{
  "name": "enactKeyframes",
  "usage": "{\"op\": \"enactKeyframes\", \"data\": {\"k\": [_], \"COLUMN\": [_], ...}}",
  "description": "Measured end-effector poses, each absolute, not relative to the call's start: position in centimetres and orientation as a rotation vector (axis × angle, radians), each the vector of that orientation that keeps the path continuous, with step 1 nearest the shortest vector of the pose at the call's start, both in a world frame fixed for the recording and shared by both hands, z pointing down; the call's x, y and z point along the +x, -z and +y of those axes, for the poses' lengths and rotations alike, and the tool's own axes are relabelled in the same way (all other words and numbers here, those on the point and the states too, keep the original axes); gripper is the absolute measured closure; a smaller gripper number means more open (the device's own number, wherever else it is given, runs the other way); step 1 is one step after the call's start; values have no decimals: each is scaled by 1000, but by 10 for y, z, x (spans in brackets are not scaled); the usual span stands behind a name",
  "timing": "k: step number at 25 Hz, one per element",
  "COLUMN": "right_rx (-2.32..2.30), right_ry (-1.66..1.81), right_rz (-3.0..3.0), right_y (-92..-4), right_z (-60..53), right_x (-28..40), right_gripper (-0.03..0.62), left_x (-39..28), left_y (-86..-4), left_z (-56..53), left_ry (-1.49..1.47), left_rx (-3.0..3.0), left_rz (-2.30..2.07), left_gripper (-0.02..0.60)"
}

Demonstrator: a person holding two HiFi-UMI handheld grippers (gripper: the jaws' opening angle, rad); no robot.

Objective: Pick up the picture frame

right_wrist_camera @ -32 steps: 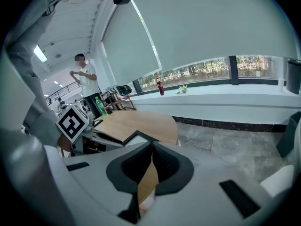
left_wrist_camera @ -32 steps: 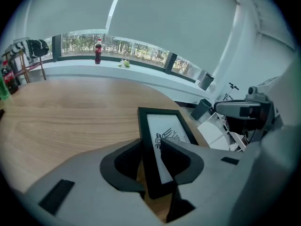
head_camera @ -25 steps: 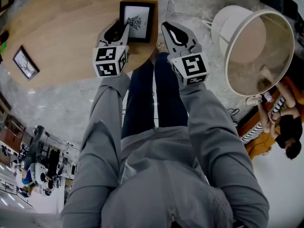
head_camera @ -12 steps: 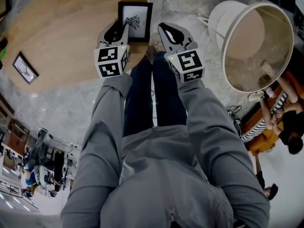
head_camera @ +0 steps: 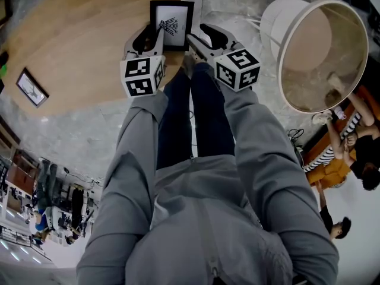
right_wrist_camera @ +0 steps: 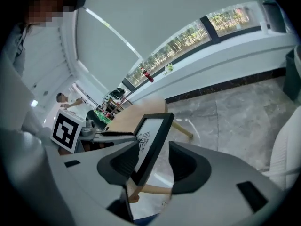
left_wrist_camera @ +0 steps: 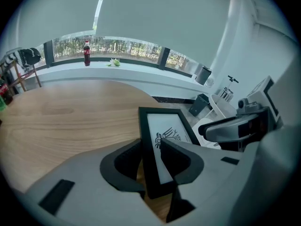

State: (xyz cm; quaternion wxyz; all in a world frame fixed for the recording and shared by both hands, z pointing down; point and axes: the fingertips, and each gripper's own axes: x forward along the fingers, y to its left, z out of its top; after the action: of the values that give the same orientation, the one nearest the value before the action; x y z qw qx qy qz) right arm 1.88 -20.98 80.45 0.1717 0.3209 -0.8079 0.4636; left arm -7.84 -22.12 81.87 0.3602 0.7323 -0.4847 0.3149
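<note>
Left gripper [head_camera: 153, 34] clamps the picture frame [head_camera: 173, 24]; right gripper [head_camera: 198, 35], jaws just opened astride its other edge, should close, then lift.

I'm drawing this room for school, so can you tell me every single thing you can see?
picture frame: one, black, at the table's near edge, between both grippers' jaws
second frame: one, dark, flat on the table's left side
table: one, light wood, round, upper left
lampshade, as it seems: one, white, right of the table
bottle: one, dark with red label, on the window sill
other people: at least two, far right
sleeves: two, grey
left gripper: one, grey, shut on the picture frame
right gripper: one, grey, jaws just been opening, the frame's edge between them, unpressed
</note>
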Motion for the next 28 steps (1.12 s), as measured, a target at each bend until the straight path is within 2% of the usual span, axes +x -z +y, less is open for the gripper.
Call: {"op": "enactKeyframes", "data": {"k": [7, 28], "right_rx": [896, 794], "right_ry": [-1568, -1926], "right_rz": [-2257, -2200], "right_y": [-821, -837], "right_z": [-213, -217], "right_x": [15, -5], "right_gripper": [373, 381], "left_x": [-67, -42], "left_y": [-817, -818], "left_z": [-222, -220], "left_ry": [-810, -788], "left_rx": [1882, 1913], "left_rz": [-1244, -1152], "left_gripper": [439, 443]}}
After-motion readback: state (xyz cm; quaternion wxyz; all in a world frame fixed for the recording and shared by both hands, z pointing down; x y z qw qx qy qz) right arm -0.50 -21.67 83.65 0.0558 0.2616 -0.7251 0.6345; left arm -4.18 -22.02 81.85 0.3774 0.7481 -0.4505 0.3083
